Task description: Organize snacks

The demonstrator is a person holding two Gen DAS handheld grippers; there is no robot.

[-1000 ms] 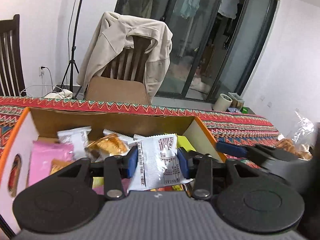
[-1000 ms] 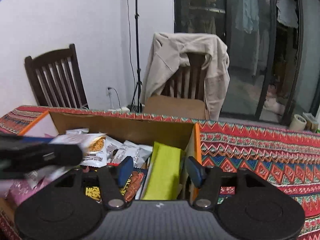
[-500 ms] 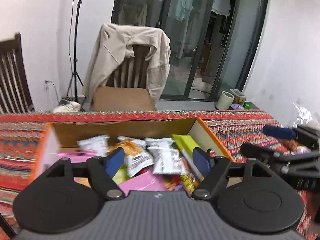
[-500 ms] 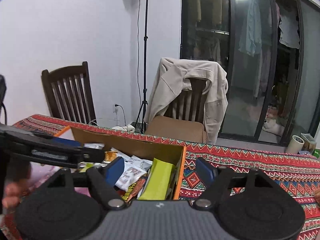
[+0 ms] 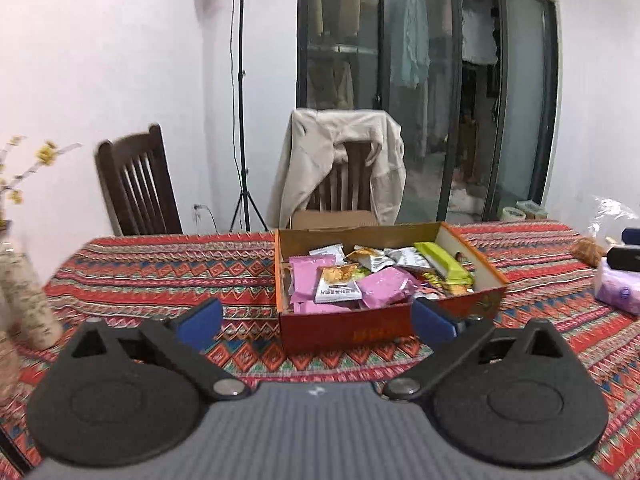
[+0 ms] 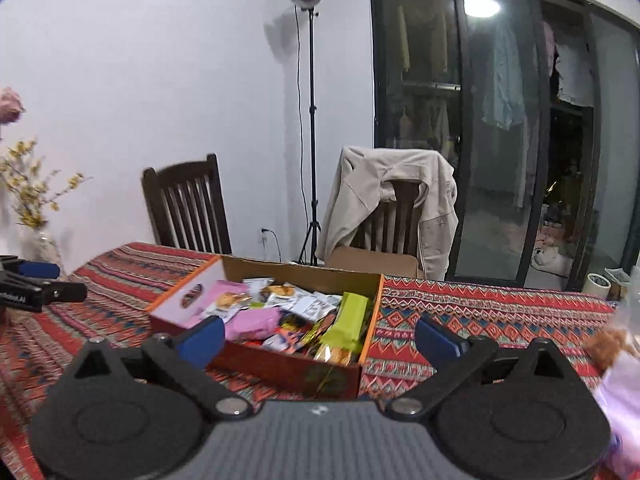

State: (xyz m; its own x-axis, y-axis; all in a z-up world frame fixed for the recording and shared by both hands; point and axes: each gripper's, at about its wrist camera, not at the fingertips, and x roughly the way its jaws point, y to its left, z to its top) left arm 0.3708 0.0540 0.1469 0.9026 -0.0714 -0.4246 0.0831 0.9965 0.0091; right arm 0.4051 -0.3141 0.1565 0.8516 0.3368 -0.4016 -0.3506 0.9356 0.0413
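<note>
Both grippers have been drawn back from the box since a second ago, when the left one pinched a white packet over it; that packet has been let go. Across the lower half of each view a patterned red tablecloth (image 5: 168,272) is seen. At centre sits the open cardboard box (image 5: 360,328), filled with loose snacks (image 5: 344,284): pink, white and green packets piled together. At the right edge of the left view lie a lilac packet (image 5: 616,292) and a clear bag (image 5: 612,216), outside the box. The left gripper (image 5: 316,322) is held empty, fingers spread wide. The right gripper (image 6: 318,336) is likewise empty and spread. A placing step appears finished. Next, a reach toward the items at right seems called for, fingers closing on one.
</note>
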